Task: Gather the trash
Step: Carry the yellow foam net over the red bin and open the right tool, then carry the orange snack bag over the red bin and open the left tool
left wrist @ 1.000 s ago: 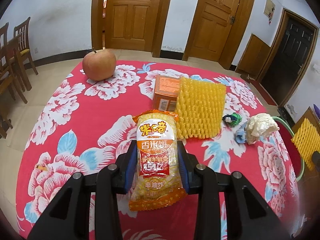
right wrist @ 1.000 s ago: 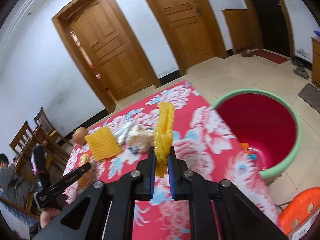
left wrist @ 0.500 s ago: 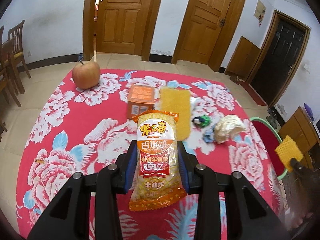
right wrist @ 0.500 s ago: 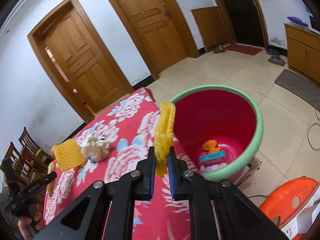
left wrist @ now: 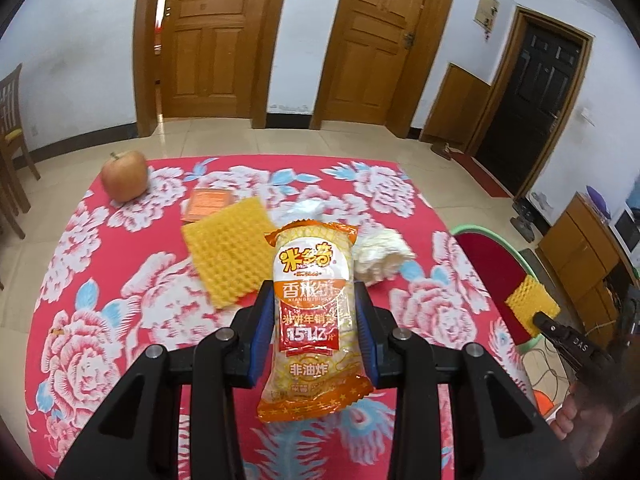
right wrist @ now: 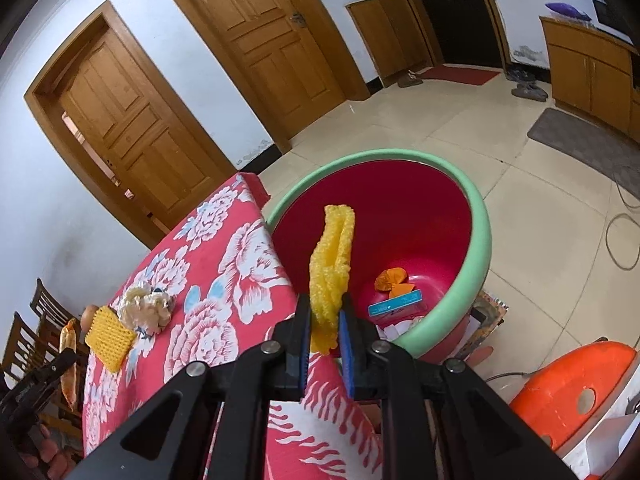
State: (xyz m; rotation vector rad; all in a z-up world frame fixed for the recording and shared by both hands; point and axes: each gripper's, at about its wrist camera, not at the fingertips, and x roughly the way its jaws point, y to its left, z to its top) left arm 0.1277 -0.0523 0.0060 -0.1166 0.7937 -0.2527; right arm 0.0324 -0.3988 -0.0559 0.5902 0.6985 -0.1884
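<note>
My left gripper [left wrist: 314,312] is shut on an orange-and-white snack packet [left wrist: 313,308] and holds it above the red floral tablecloth [left wrist: 120,280]. My right gripper [right wrist: 325,328] is shut on a yellow foam net [right wrist: 331,268] and holds it upright at the table's edge, just at the rim of the red bin with a green rim [right wrist: 476,216]. The bin holds orange scraps [right wrist: 392,280] and a blue-white box [right wrist: 396,305]. In the left wrist view the right gripper's foam net [left wrist: 530,306] shows over the bin [left wrist: 486,256].
On the table lie another yellow foam net [left wrist: 228,252], an orange box [left wrist: 208,204], a crumpled white tissue [left wrist: 380,254] and an apple [left wrist: 124,175]. An orange stool [right wrist: 576,392] stands right of the bin. Wooden chairs [right wrist: 36,320] stand beyond the table's far side.
My right gripper has carried the yellow foam net off the table toward the bin's rim. My left gripper has lifted the snack packet higher and turned right toward the bin.
</note>
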